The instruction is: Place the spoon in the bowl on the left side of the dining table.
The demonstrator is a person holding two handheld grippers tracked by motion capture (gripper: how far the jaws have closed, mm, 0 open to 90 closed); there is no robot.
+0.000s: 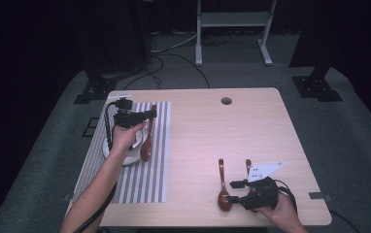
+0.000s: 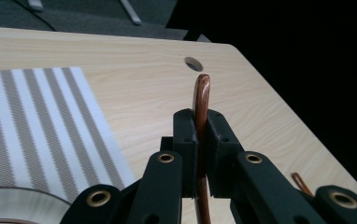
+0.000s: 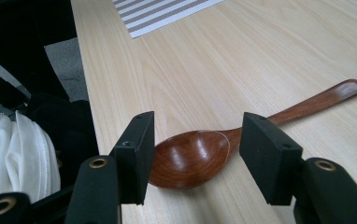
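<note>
Your left tool (image 2: 200,140) is clenched on the thin handle of a glossy brown wooden spoon (image 1: 147,141), its bowl hanging over the white plate (image 1: 109,150) on the striped mat (image 1: 144,184). Your right tool (image 3: 195,154) stands released, jaws either side of a second spoon (image 3: 200,156) lying on the pale tabletop (image 1: 251,126). Slide along to the flat neck before closing; the rounded, polished bowl would likely slip.

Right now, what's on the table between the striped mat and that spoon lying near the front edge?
Nothing: in the high view only bare wooden table lies between the striped mat and the spoon.
</note>
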